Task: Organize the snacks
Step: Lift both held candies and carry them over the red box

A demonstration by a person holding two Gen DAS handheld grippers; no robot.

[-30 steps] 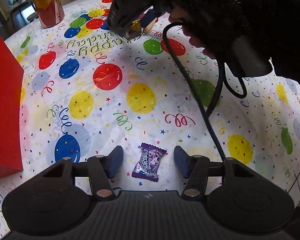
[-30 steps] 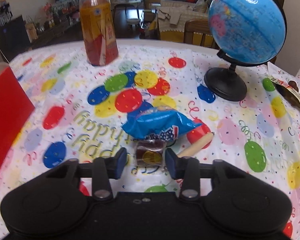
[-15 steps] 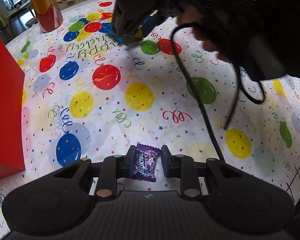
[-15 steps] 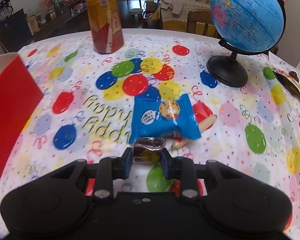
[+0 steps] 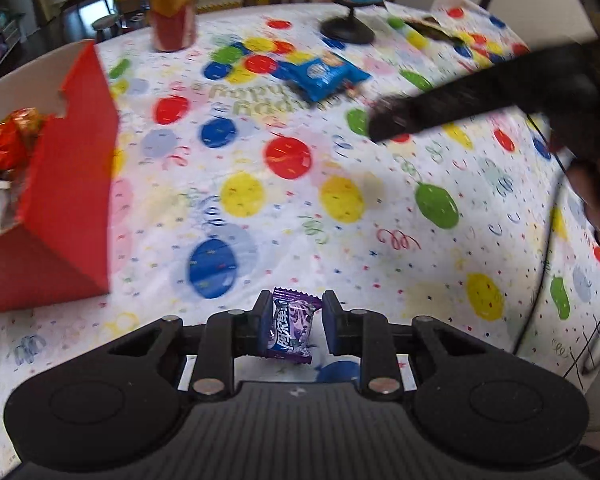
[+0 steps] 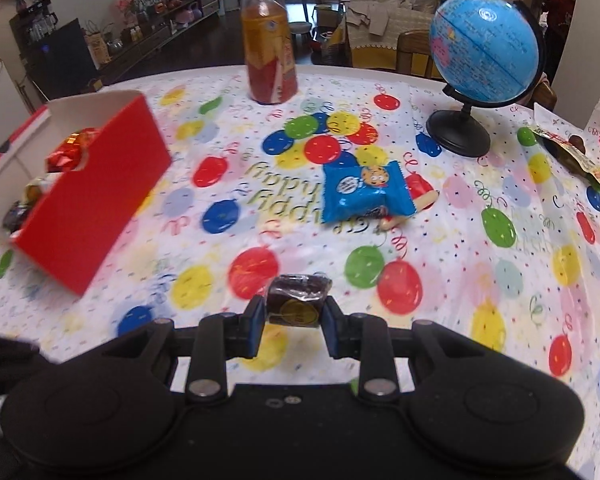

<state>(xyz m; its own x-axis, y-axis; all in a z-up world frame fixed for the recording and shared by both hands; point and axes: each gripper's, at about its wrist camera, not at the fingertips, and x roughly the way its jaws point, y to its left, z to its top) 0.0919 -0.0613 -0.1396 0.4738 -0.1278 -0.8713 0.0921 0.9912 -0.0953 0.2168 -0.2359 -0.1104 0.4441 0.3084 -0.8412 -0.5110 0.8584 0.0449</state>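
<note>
Red cardboard makes up the open box (image 6: 96,196) at the left of the table, white inside, and in it lie a crinkled red-and-orange foil sweet (image 6: 70,154) and some darker wrapped pieces I can't make out. Behind it, toward the middle, stands a bottle (image 6: 269,44) of amber drink with a red and orange label; its print is too blurred to read. Gold letters on the balloon-patterned tablecloth (image 6: 460,240) spell "Happy Birthday", seen upside down from the near edge. Just right of the lettering rests a blue biscuit packet (image 6: 364,194) showing a cartoon cookie face, lying over a pale stick-shaped snack (image 6: 420,200) with a red end. Further right stands a blue globe (image 6: 484,40) on a black stand, and at the far right edge sits a dark snack wrapper (image 6: 572,156) with yellow and red trim.

Nearer me, the left gripper (image 5: 293,322) is clamped on a purple candy (image 5: 290,326) in a wrapper with white characters I cannot read, held clear above the cloth, near the box's corner. The right gripper (image 6: 293,326) pinches a dark brown sweet (image 6: 298,300) bearing a round gold sticker, raised over the red and yellow balloons in front of the packet. From the left camera, a dark sleeve and a hand (image 5: 596,192) with a trailing black cable (image 5: 540,280) cross the right side of the table.
</note>
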